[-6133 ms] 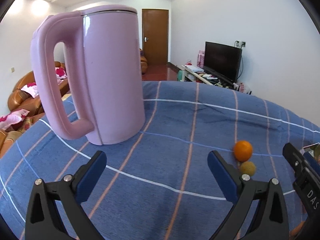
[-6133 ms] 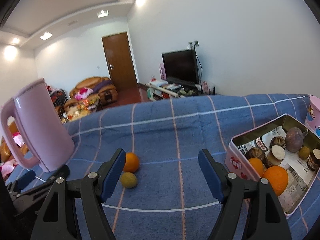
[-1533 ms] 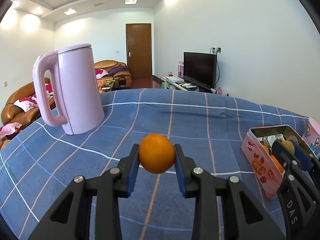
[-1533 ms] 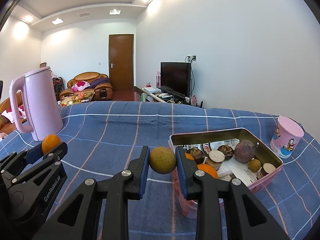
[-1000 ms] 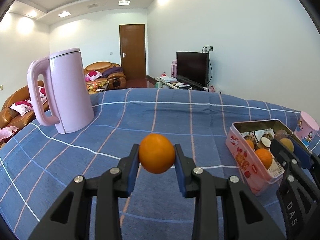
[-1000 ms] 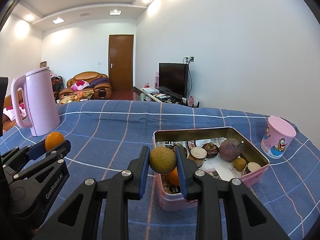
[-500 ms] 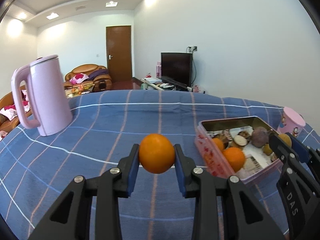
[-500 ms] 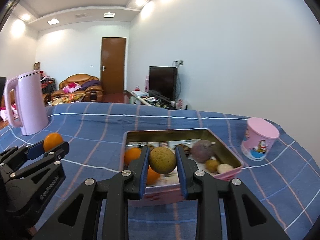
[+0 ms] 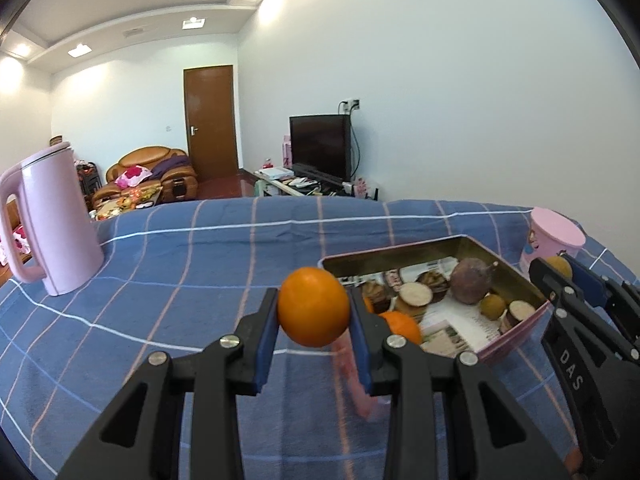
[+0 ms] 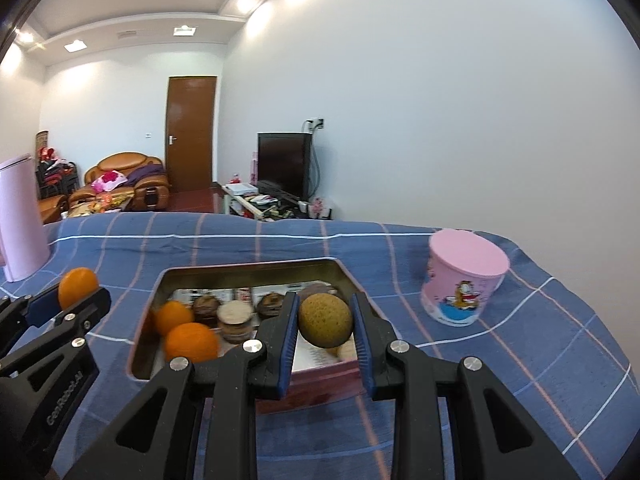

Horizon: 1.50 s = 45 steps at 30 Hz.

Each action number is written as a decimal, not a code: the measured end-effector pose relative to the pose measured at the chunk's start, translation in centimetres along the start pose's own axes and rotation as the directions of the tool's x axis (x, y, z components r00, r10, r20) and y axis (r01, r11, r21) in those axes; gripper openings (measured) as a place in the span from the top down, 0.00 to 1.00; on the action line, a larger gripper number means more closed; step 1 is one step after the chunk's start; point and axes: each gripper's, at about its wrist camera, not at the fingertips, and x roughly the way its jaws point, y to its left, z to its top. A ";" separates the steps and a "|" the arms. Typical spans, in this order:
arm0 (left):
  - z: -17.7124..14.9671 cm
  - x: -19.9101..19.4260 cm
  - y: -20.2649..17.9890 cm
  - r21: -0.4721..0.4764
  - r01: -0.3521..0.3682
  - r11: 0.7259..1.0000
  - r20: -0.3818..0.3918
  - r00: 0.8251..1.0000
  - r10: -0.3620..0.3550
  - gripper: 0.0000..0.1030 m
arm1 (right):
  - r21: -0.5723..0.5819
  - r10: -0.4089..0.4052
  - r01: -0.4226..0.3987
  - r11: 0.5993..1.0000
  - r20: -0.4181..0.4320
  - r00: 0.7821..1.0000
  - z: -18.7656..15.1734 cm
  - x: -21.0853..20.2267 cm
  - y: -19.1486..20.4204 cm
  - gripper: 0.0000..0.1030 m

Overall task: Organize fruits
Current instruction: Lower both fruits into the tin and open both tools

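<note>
My left gripper (image 9: 313,313) is shut on an orange (image 9: 313,306) and holds it in the air at the near left corner of the pink tin box (image 9: 516,338). My right gripper (image 10: 325,322) is shut on a yellow-green round fruit (image 10: 325,320) above the box's near edge. The box (image 10: 240,270) holds two oranges (image 10: 191,341), a purple fruit (image 9: 472,281) and several cut brown fruits. The left gripper with its orange (image 10: 77,282) shows at the left of the right wrist view. The right gripper (image 9: 568,272) shows at the right of the left wrist view.
A pink kettle (image 9: 52,224) stands at the far left of the blue checked tablecloth (image 9: 200,248). A pink cartoon cup (image 10: 464,276) stands right of the box. Beyond the table are a sofa, a television and a door.
Both grippers have moved right towards the box with their fruits. The box now lies right under and in front of both grippers.
</note>
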 end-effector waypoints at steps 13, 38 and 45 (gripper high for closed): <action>1.3 3.4 -2.9 -0.041 0.067 0.997 -0.053 0.996 -0.069 0.66 | -0.005 -0.070 0.070 0.998 0.003 0.998 1.2 2.8 -1.3 0.73; 2.0 9.1 -3.0 -0.109 0.117 0.987 -0.225 0.964 -0.139 0.66 | -0.039 0.143 -0.152 0.988 -0.180 0.973 2.4 9.6 0.5 0.72; 2.1 9.0 -2.6 -0.116 0.139 0.984 -0.220 0.962 -0.161 0.67 | -0.008 0.288 -0.296 0.955 -0.198 0.937 2.1 9.6 0.5 0.72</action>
